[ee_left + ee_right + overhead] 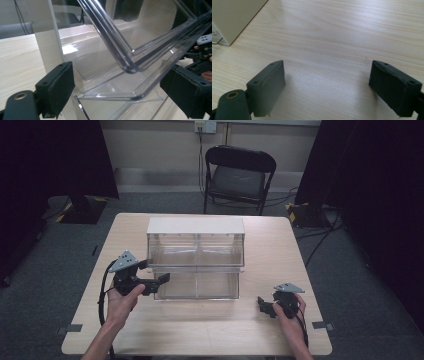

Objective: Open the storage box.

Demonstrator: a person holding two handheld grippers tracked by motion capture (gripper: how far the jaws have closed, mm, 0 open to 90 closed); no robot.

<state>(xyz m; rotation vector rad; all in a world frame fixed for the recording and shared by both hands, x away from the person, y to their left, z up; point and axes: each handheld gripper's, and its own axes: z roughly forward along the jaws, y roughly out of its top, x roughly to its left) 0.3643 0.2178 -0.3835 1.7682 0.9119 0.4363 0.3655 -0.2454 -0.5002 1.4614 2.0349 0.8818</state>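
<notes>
On the table [200, 330] I see a clear drawer box [196, 255] in the middle, its bottom drawer [197, 285] pulled out. My left gripper [155, 282] is spread wide around the drawer's corner. My right gripper [264, 306] is spread wide too, over bare wood.

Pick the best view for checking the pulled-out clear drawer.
The high view: the whole drawer shows, open in front of the cabinet. The left gripper view shows its rim between the left tool jaws; the right gripper view shows a cabinet corner.
</notes>
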